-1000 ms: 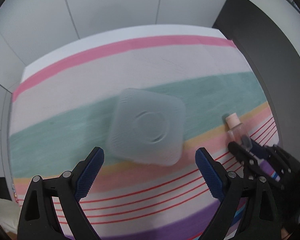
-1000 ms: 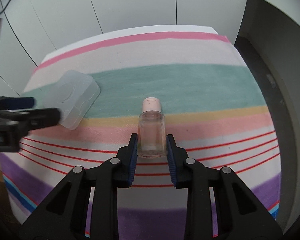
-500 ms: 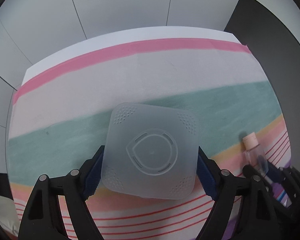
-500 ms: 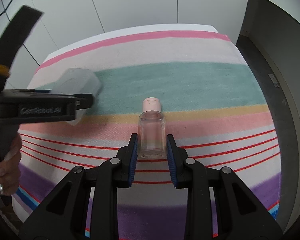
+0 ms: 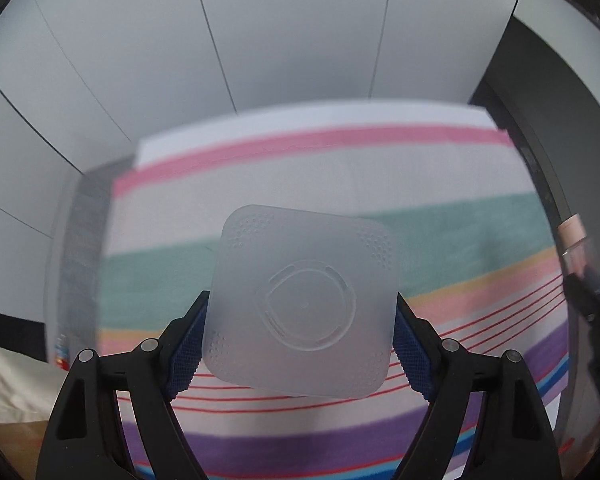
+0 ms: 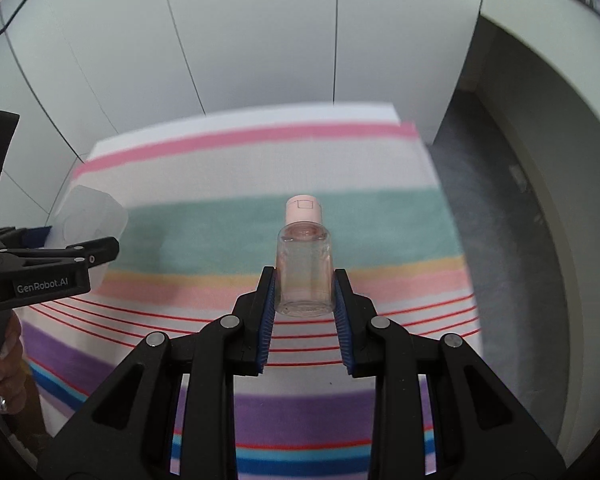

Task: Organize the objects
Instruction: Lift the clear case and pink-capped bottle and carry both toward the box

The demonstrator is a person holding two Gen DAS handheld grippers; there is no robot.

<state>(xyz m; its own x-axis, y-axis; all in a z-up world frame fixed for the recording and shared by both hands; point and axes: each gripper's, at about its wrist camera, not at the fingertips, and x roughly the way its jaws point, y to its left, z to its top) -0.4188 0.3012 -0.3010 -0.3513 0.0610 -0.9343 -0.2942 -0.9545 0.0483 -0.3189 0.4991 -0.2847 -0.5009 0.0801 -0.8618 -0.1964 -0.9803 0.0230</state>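
Lifted off the striped cloth [image 5: 440, 184] since a second ago — frosted box [image 5: 302, 300] clamped by left gripper [image 5: 296, 350], clear bottle [image 6: 305, 270] by right gripper [image 6: 305, 316] — both ready for placing.

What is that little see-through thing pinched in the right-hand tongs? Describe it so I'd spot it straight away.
Start from the striped cloth covering the table, then find the right tongs in front of it. Between their blue pads sits a small clear bottle, held upright. Its pale pink cap and round shape set it apart from the flat, frosted square box gripped by the left tongs.
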